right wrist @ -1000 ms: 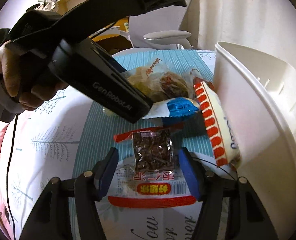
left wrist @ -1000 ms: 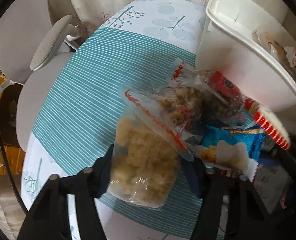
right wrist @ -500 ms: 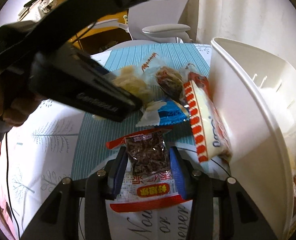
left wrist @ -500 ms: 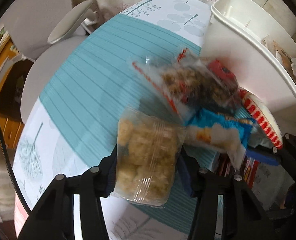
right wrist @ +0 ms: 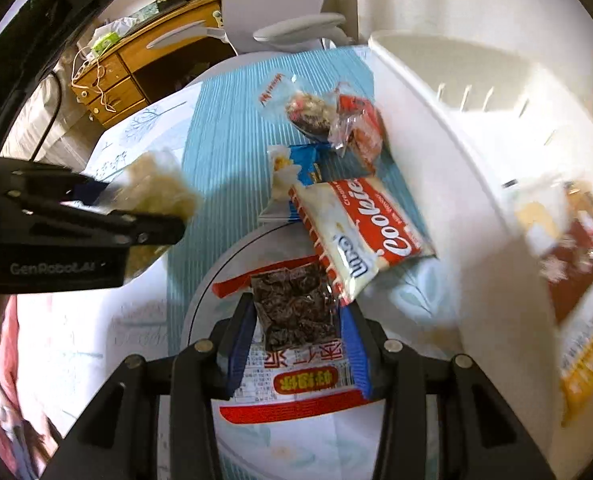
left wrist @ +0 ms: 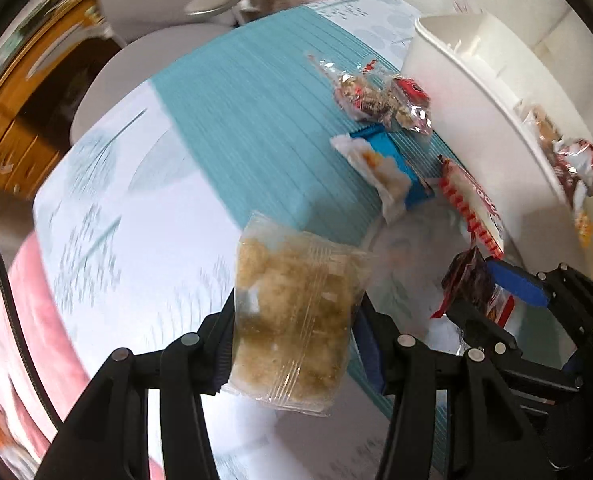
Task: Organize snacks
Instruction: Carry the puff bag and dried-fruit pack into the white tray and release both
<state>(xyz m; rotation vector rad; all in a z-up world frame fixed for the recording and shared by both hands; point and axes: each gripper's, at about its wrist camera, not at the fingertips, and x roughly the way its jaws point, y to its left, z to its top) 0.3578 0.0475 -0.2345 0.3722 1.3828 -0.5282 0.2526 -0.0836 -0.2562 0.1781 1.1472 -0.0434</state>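
**A:** I'm running the left claw [left wrist: 292, 344] first. It's pinching a clear bag of pale crumbly snacks [left wrist: 296, 312], both pads pressing its sides, and the bag is hanging clear above the tabletop [left wrist: 144, 216].

**B:** And the right claw [right wrist: 296, 344]?

**A:** Its jaws have just been closing, and it's now gripping a packet of dark dried fruit [right wrist: 296, 312] by the lower half, right beside the red Cookies pack [right wrist: 360, 228]. The blue wrapper [right wrist: 304, 164] and the mixed-nut bags [right wrist: 316, 112] are still lying loose next to the white bin [right wrist: 456, 184].

**B:** How should I be handling the drop?

**A:** I'd be carrying each bag over the bin's rim before loosening, keeping the squeeze gentle so the crumbly pieces aren't crushed, and moving one hand at a time so the claws aren't colliding.
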